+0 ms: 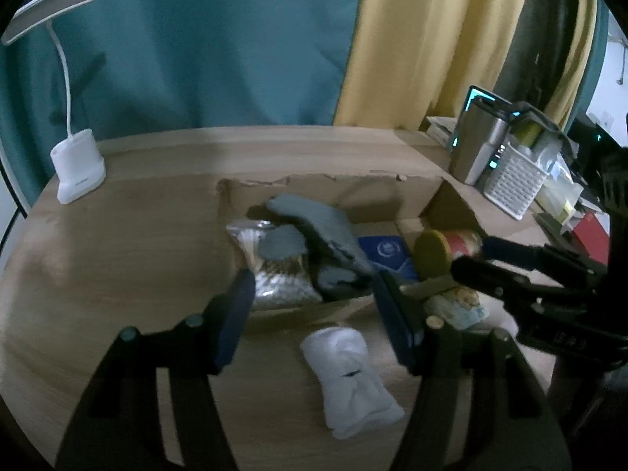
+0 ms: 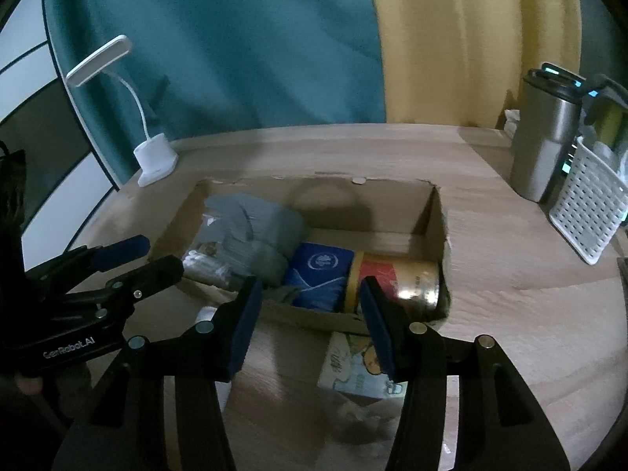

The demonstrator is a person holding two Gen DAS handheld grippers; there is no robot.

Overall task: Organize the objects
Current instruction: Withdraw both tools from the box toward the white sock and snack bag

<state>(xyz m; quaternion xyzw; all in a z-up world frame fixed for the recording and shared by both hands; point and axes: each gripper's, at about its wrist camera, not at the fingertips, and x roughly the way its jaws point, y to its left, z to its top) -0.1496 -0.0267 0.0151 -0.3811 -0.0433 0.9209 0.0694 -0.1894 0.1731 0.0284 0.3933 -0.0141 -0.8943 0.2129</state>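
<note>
On the wooden desk (image 2: 510,274) a shallow cardboard box (image 2: 429,212) serves as the collecting place, already packed side by side with grey socks (image 2: 255,227), a shiny foil packet (image 1: 274,274), a blue pouch (image 2: 322,271) and a can (image 2: 396,282) lying on its side, so little space is wasted. Two things wait outside, just before its near wall: a rolled white sock (image 1: 349,373) and a flat cartoon-printed packet (image 2: 353,365), probably tissues, though blur hides the print. Left gripper (image 1: 314,314) hovers above the white sock, right gripper (image 2: 310,318) above the printed packet; both have fingers spread, pinching nothing, seemingly poised for the next pick.
</note>
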